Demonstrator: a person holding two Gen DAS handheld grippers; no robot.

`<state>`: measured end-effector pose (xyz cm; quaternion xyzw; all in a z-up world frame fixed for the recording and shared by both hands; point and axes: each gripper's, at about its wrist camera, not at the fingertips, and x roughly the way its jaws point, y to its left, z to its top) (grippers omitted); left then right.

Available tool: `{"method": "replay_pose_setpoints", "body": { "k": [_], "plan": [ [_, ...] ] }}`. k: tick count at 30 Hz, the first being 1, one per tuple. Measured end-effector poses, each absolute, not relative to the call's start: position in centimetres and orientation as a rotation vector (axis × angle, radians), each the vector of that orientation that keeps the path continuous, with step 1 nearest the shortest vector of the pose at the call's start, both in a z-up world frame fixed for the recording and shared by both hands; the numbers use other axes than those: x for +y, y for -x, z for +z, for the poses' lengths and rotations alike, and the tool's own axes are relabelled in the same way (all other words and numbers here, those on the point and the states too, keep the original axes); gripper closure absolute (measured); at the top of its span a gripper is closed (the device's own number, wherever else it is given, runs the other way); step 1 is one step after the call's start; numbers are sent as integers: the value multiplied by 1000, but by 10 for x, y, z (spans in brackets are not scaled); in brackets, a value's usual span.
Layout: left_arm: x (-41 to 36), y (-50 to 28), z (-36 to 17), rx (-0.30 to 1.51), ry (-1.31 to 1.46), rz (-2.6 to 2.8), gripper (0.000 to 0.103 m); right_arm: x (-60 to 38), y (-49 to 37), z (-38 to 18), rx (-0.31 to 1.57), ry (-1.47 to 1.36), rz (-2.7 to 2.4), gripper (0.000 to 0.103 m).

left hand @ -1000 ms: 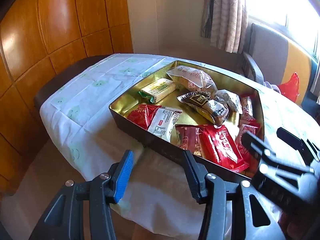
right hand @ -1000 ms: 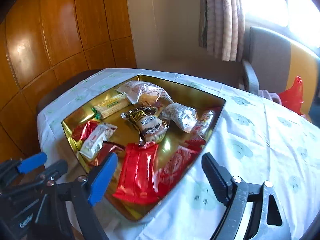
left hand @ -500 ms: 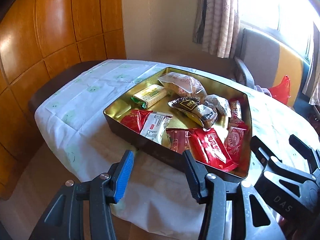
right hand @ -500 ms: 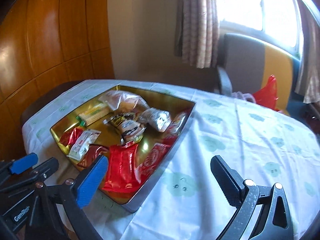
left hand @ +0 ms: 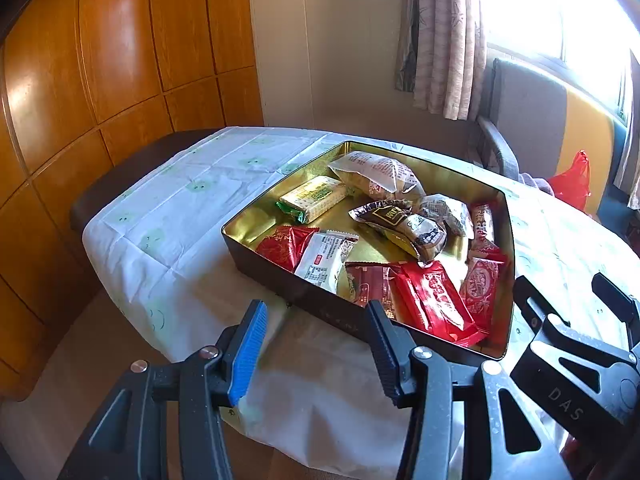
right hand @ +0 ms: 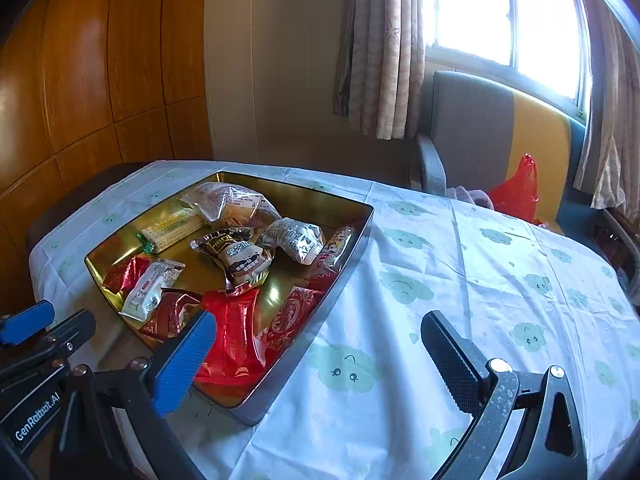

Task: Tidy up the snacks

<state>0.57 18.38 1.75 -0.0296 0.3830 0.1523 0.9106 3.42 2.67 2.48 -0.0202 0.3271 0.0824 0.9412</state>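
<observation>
White lettering "GenRobot.AI" runs along the black body of the left gripper (right hand: 28, 322), lower left of the right wrist view. "DAS" marks the right gripper (left hand: 576, 292), lower right of the left wrist view.

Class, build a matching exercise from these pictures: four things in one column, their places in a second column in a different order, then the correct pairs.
Things:
1. yellow cracker pack
2. long red packet
3. red plastic bag
4. clear bread bag

Places:
A. on the chair by the window
B. tin's near corner
C. tin's far end
D. tin's left side, beside the bread bag

Pairs: 1-D, 2-B, 3-A, 4-C
</observation>
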Motion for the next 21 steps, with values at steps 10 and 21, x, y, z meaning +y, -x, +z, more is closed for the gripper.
{"method": "replay_pose_setpoints", "body": {
  "k": [10, 21],
  "plan": [
    [181, -4, 19, 777, 40, 324, 52, 21, -36, 25, 659, 31, 128, 0],
    [180, -3, 22, 774, 48, 313, 52, 25, -31, 30, 609, 65, 69, 0]
  ]
}}
